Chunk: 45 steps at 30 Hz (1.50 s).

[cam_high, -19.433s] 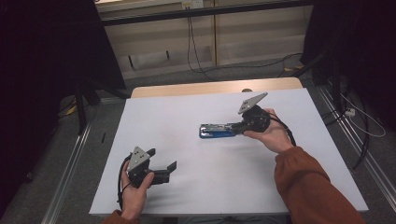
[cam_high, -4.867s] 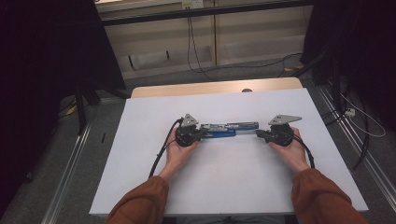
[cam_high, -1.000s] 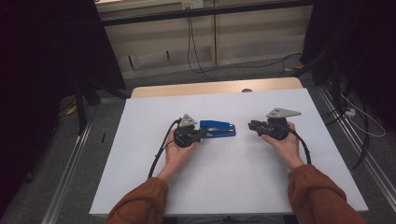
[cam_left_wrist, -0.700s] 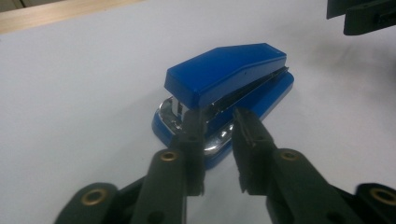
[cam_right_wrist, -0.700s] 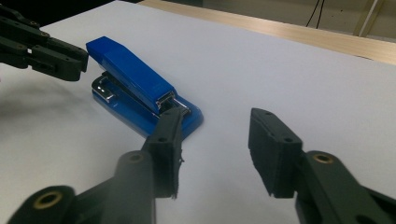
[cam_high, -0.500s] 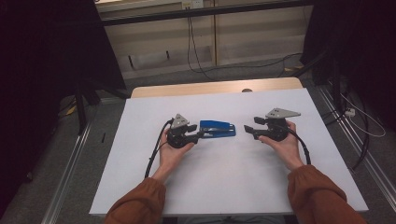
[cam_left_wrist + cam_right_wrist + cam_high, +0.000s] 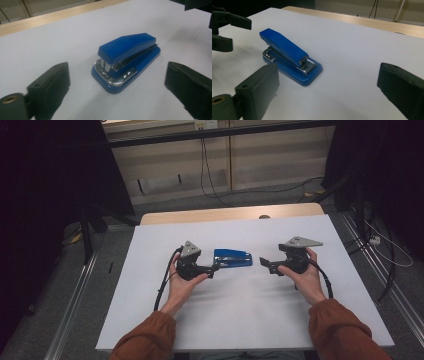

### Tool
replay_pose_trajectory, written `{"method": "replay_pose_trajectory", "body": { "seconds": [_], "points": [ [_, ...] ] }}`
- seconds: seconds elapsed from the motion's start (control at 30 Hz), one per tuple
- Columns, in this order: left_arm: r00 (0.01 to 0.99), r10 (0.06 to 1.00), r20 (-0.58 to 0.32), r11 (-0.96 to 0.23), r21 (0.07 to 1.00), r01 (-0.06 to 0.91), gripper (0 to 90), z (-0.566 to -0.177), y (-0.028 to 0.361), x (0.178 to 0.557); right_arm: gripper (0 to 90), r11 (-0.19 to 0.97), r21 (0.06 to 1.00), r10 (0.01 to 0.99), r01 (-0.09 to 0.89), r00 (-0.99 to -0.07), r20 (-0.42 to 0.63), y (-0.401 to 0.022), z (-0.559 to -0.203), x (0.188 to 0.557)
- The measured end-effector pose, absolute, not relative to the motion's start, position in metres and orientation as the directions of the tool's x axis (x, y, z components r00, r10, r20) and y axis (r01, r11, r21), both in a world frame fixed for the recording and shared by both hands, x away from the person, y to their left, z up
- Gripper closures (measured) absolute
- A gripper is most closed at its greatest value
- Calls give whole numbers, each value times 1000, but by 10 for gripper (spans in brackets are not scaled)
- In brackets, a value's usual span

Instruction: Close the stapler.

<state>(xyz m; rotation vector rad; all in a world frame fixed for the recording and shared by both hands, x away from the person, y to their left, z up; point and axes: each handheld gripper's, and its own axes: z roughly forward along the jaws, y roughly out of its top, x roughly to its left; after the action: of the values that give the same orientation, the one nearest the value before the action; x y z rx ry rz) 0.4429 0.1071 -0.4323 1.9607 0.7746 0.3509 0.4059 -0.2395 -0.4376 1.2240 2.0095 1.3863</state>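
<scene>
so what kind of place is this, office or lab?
Looks like a lab recording bench, probably: a table under a plain white sheet holding a lone blue stapler, metal rails along its sides, and loose cables across the floor behind.

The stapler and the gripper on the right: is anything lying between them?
No. In the high view, just bare white table separates the blue stapler from the right gripper.

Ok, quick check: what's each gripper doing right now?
Left gripper: jaws just opened, holding nothing; blue stapler lies free ahead.
Right gripper: jaws just opened, holding nothing, apart from the stapler.
</scene>
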Motion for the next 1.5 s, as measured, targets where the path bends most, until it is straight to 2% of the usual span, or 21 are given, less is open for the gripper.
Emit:
{"method": "replay_pose_trajectory", "body": {
  "seconds": [0.4, 0.77, 0.93, 1.5],
  "points": [
    [759, 647, -68, -325, 876, 356, 45, -425, 117, 425, 26, 120, 917, 868, 380, -489, 89, -245, -429, 385],
    [728, 682, -69, -275, 899, 342, 41, -420, 133, 402, 30, 123, 931, 883, 344, -467, 56, -249, -425, 365],
    [707, 706, -41, -274, 904, 327, 40, -419, 143, 394, 28, 127, 935, 890, 330, -454, 40, -250, -422, 355],
    [676, 736, -43, -239, 917, 318, 38, -415, 174, 365, 22, 83, 941, 916, 328, -398, 58, -267, -421, 323]
  ]
}}
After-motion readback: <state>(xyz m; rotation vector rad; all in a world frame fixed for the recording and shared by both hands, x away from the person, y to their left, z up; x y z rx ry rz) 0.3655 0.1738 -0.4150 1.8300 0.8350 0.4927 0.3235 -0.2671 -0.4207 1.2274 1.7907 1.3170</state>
